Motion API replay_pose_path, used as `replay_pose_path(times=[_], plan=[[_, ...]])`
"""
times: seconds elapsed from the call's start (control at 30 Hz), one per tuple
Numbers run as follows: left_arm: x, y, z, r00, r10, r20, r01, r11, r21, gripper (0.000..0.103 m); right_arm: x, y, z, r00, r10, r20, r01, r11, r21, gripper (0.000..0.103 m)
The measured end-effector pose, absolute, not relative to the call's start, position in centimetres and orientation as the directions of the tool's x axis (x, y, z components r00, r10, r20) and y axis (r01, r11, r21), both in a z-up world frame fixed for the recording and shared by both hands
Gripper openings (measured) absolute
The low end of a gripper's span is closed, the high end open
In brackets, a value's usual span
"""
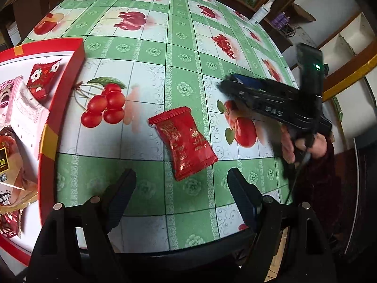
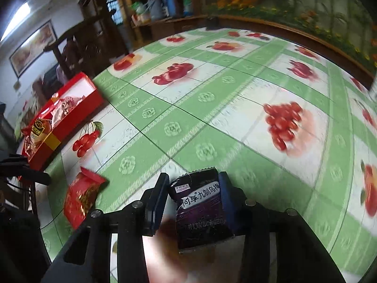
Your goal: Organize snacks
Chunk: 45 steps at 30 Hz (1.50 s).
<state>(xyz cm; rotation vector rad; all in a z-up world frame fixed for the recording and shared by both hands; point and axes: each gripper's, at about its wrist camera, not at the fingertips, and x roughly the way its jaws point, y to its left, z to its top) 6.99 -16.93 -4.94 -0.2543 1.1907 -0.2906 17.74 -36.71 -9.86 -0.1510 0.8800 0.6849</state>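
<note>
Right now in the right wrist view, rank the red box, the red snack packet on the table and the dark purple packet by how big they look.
1. red box, though it sits farthest away.
2. dark purple packet and red snack packet look about alike; the purple one is nearest the camera, so I won't rank them.

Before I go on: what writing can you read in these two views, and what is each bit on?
"DAS": on the right claw body.
"同享九制乌梅": on the dark packet in that claw; its smaller print is blurred.
Gold characters on the red packet: not legible.
Labels on packets in the red box: too small to read.
</note>
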Motion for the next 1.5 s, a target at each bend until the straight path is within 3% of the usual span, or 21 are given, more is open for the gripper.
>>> replay_pose_path(times=[0.4,0.67,0.77,0.8,0.9,1.2,1.5], plan=[[10.0,-19.4,-6.9,0.353,-0.165,-0.921,-0.12,0.968,-0.219,0.083,19.0,-39.1,-8.8,0.511,0.444,-0.736,-0.487,0.855,0.178,0.044],[10.3,-22.6,-7.2,0.431,-0.015,-0.902,0.005,1.0,-0.014,0.084,19.4,-39.9,-9.1,0.503,0.428,-0.751,-0.457,0.869,0.19,0.045],[10.1,-22.3,-7.1,0.466,-0.032,-0.884,0.041,0.999,-0.015,0.079,19.4,-40.0,-9.1,0.503,0.428,-0.751,-0.455,0.87,0.19,0.045],[9.9,-21.9,-7.0,0.482,-0.039,-0.875,0.05,0.999,-0.017,0.064,19.4,-40.1,-9.1,0.505,0.427,-0.75,-0.453,0.871,0.191,0.045],[9.9,-20.8,-6.7,0.497,-0.109,-0.861,0.08,0.994,-0.079,0.038,19.5,-40.5,-9.1,0.517,0.418,-0.747,-0.433,0.88,0.193,0.045],[8.9,-19.4,-6.6,0.484,-0.222,-0.846,0.154,0.974,-0.167,0.036,19.6,-42.8,-9.1,0.571,0.401,-0.716,-0.329,0.911,0.247,0.045],[4.7,-19.1,-3.2,0.559,-0.296,-0.775,0.284,0.946,-0.156,0.037,19.1,-44.4,-9.1,0.634,0.363,-0.682,-0.18,0.928,0.327,0.045]])
